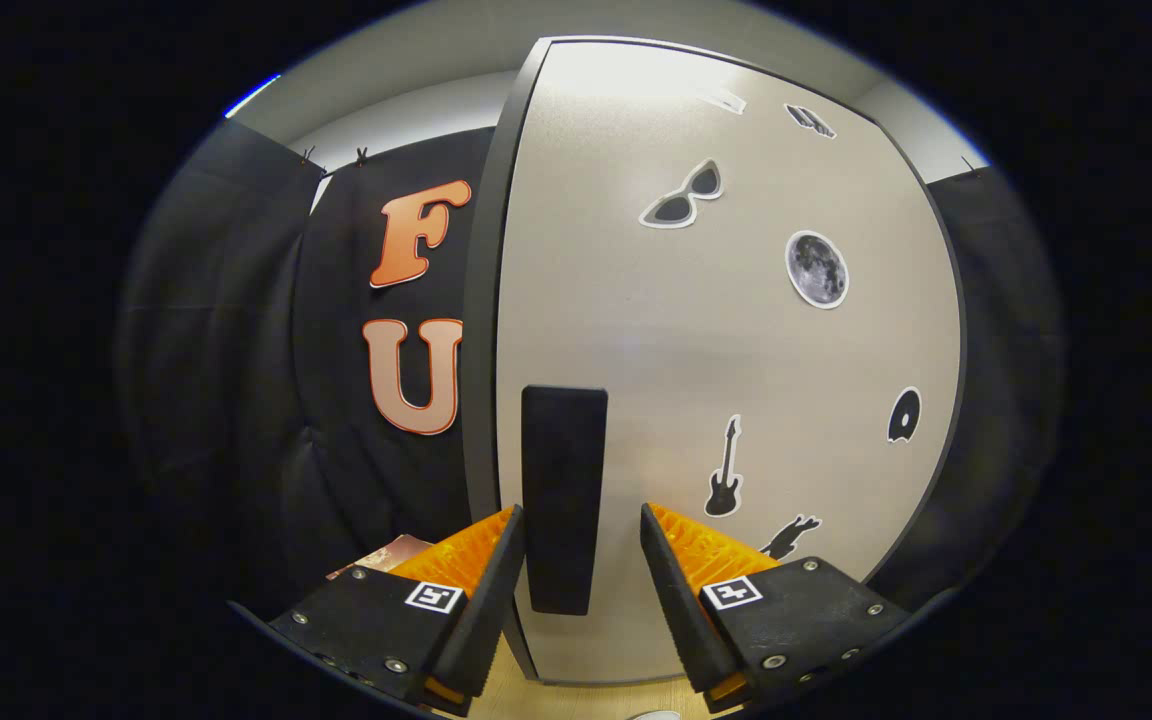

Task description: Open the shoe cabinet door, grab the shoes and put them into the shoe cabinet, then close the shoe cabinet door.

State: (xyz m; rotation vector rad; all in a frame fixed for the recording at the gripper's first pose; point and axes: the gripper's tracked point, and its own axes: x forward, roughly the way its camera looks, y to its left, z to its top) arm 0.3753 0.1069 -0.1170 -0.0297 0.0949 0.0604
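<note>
- Gripper view: the shoe cabinet door (726,340) is pale grey with a dark edge, and it looks shut.
- A tall black handle (563,497) sits on the door, close to its left edge.
- The tool (581,540) is open fairly wide. The handle stands in the gap between its two fingers (481,590).
- The left finger is just beside the handle. I cannot tell if it touches. The right finger is a little apart from the handle.
- To the right of the handle there is a guitar sticker (724,470) on the door.
- Higher up than the handle there is a moon sticker (817,268) and a sunglasses sticker (684,197).
- Left of the handle, past the door's edge, hangs the black cloth wall (236,380).
- Below the handle, a strip of pale wood floor (586,700) shows under the door.
</note>
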